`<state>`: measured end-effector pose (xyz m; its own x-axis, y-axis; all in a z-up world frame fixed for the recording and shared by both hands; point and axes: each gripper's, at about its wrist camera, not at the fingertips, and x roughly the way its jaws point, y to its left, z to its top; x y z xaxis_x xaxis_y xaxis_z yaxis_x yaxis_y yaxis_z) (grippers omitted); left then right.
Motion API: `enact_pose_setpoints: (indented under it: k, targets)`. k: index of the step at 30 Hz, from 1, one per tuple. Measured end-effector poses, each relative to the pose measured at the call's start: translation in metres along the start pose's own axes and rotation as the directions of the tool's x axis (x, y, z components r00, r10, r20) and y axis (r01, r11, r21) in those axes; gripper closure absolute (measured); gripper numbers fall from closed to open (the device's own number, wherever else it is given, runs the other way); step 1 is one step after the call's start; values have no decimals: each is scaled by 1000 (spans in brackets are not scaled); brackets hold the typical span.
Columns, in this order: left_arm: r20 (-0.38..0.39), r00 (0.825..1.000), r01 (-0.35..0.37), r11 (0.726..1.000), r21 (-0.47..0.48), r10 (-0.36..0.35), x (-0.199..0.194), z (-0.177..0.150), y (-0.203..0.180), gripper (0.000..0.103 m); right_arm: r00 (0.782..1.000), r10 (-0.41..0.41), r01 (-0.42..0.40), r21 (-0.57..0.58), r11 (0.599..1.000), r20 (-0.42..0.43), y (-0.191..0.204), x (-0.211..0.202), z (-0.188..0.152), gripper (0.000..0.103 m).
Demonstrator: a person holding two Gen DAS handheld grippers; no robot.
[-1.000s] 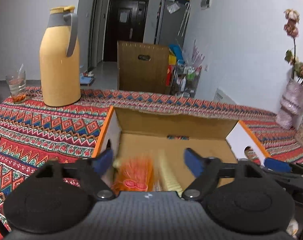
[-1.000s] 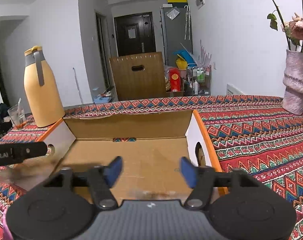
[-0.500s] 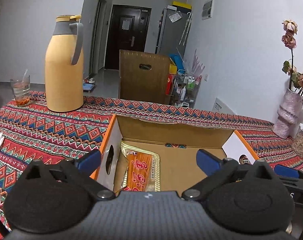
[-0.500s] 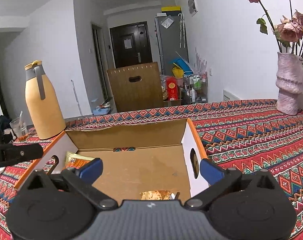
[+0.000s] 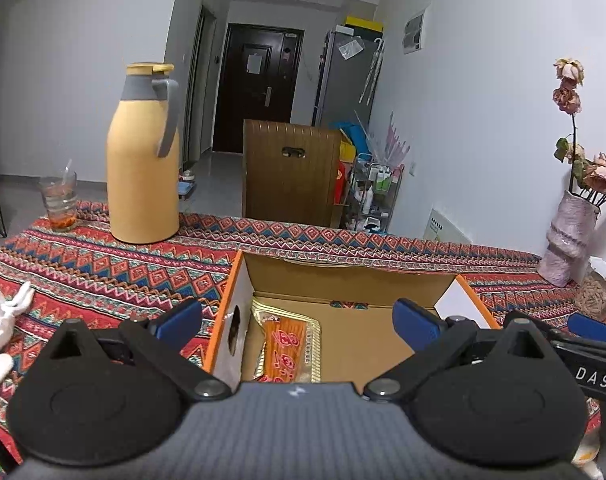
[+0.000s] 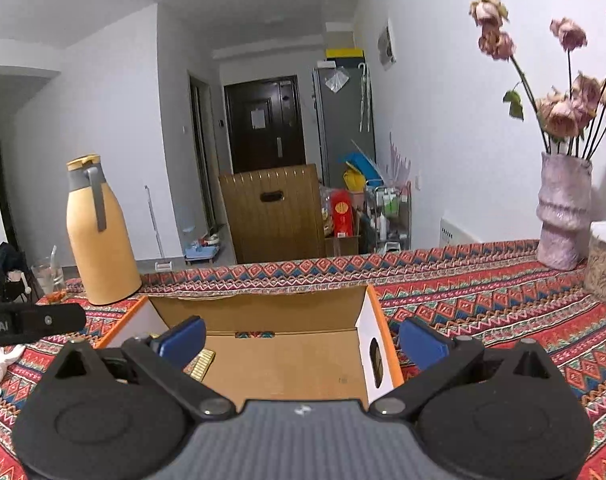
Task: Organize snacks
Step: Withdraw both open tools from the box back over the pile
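left gripper (image 5: pixel 299 322) spread wide, empty | right gripper (image 6: pixel 303 338) spread wide, empty | snack packet (image 5: pixel 287 346) lower end hidden | box (image 5: pixel 343 280) near side cut off

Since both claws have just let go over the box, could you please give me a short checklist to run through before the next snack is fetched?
1. Left claw empty, jaws wide: ok.
2. Right claw empty, jaws wide: ok.
3. Orange snack packet lying flat inside the cardboard box, at its left side: ok.
4. Free floor space in the box for more snacks: ok, the middle and right are bare in the right wrist view.
5. Box flaps open, not blocking entry: ok.
6. Next snack located: cannot tell, none is visible outside the box.
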<state>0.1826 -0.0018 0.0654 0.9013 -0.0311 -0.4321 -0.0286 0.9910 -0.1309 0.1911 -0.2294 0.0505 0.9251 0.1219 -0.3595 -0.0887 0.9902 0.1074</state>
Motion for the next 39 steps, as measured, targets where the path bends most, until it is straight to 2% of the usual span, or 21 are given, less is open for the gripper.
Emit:
enact_pose_setpoints:
  k: [8,20,33,39]
  targets:
    - [14,1000,2,1000,14,-2,-40,-12,5,0,1000,3,-3,-14,1000,15,3,-41,-11,0]
    - [-37,999,7,1000,18,-6,-87,-59,20,0,1000,23,-22,-33,999,16,8,-99,-53,0]
    - [-103,995,1,1000,15,0,-116,-120,31,0,995,40,-45,-58,997,-88,14,-137,-112,0]
    - [-135,991,-7,1000,20,10,-121,-138,36,0,989,58,-68,-67,995,-137,23,-147,-138,0]
